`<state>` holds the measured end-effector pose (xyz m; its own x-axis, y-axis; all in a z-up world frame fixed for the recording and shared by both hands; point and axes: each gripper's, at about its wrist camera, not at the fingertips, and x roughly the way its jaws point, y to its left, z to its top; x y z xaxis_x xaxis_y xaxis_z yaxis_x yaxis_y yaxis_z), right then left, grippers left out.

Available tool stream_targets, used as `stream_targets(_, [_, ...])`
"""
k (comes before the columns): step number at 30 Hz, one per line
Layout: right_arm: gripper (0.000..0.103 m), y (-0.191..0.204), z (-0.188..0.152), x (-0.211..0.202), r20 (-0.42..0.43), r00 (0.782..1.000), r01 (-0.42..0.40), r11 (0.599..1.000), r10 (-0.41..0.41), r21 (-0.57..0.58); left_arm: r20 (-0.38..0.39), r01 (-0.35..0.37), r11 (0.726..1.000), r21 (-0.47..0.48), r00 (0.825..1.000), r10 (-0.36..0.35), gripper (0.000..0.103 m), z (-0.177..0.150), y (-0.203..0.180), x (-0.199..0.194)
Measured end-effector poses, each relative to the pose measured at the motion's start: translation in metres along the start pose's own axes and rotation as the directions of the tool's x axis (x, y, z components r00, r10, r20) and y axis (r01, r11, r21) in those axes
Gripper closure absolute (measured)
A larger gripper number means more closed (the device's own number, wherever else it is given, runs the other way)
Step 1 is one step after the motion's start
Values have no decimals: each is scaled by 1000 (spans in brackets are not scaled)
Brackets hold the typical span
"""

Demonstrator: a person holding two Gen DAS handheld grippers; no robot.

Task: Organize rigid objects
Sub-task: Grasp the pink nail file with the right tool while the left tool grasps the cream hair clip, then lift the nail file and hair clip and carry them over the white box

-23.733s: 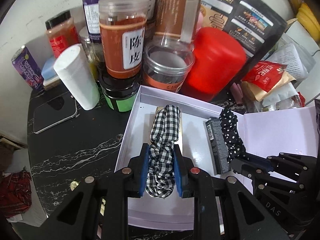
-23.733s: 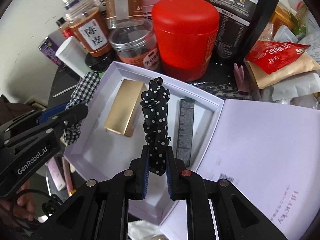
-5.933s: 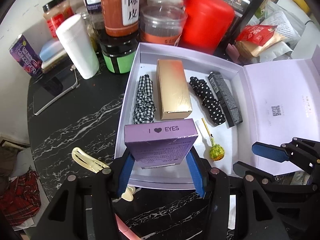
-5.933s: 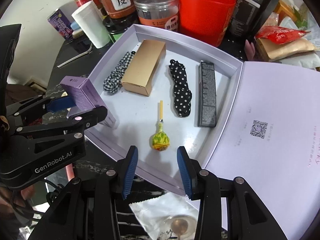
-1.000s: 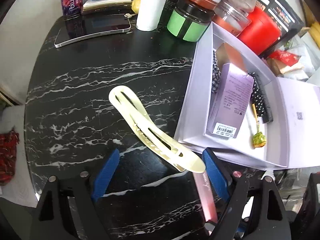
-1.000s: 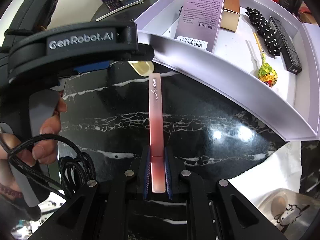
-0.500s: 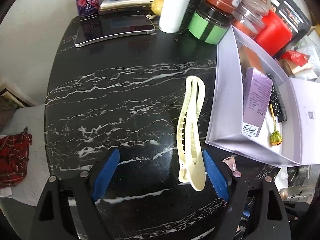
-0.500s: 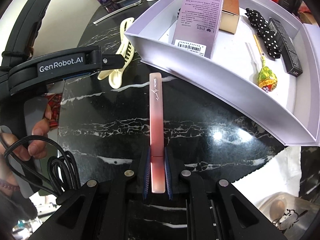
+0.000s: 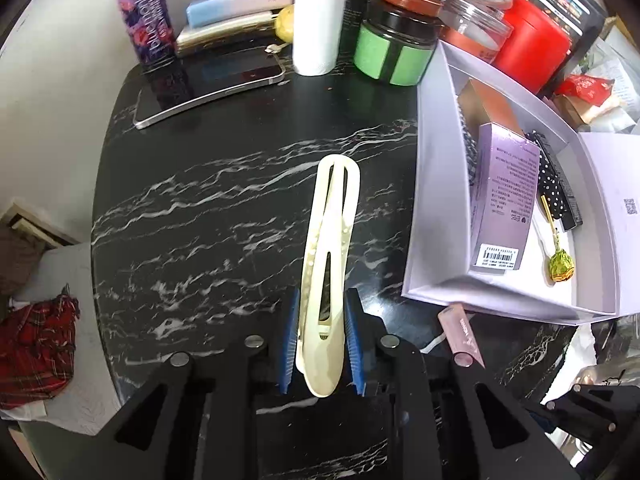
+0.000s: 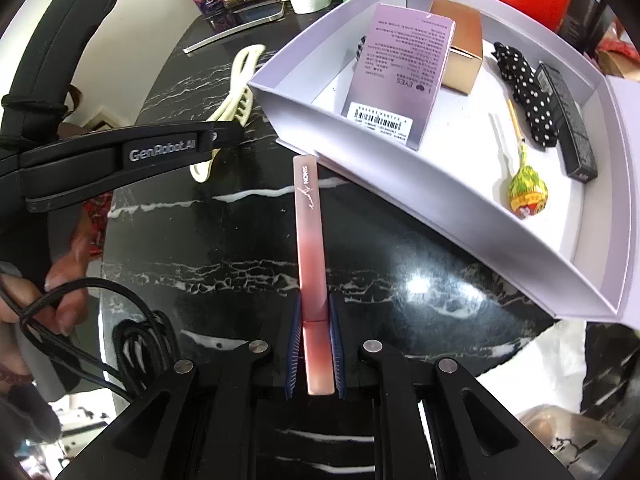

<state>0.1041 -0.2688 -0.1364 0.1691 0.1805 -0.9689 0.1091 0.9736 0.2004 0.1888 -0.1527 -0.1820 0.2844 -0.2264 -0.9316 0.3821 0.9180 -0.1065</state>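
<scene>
The left tongs have closed since half a second ago: then their blue pads stood wide apart on either side of the cream hair clip, and now both pads press on the clip's near end, with the rest of the clip reaching away over the black marbled desk toward its far edge. The clip also lies straighter along the tongs than it did a second ago, when it lay slantwise across the gap. The right tongs are shut, as before, on a slim pink stick, gripped near its lower end; its printed tip points at the near wall of the open white box and stands just beside that wall, closer to the box corner than a second ago. In the left view the pink stick's tip shows just under the box's near edge. The box sits by the desk's right edge. Inside it lie a purple carton leaning over a gold carton, a spotted black hair tie, a slim black carton against the right wall and a green-wrapped lollipop near the front, all placed as half a second ago. A checked hair tie peeps out from behind the purple carton. Along the desk's far edge stand a phone, a white tube, a green jar and a red tin. In the right view a hand holds the left tool's handle and a black cable.
</scene>
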Motion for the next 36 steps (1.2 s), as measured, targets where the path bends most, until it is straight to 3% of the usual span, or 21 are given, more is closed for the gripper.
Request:
stream_targets(13, [89,10,-15,4,2,1000,-5,999,5,-32,-33,-19,999,-46,999,18,81,-70,23,-34])
stream_targets(23, [89,27,-57,2,-19,999,-35,998,34,-61,-65,-23,998,-62,998,19,81,-136,23,-56])
stream_targets(29, [89,37,-83,0,-39,996,-79,993,76,-83,-79,11,998,-59,997,-15,81,-175,22,-65])
stream_targets(36, [89,50,-92,0,-35,998,-59,991,55,-119,-65,-3,999,-45,998,0,81,-181,12,-66])
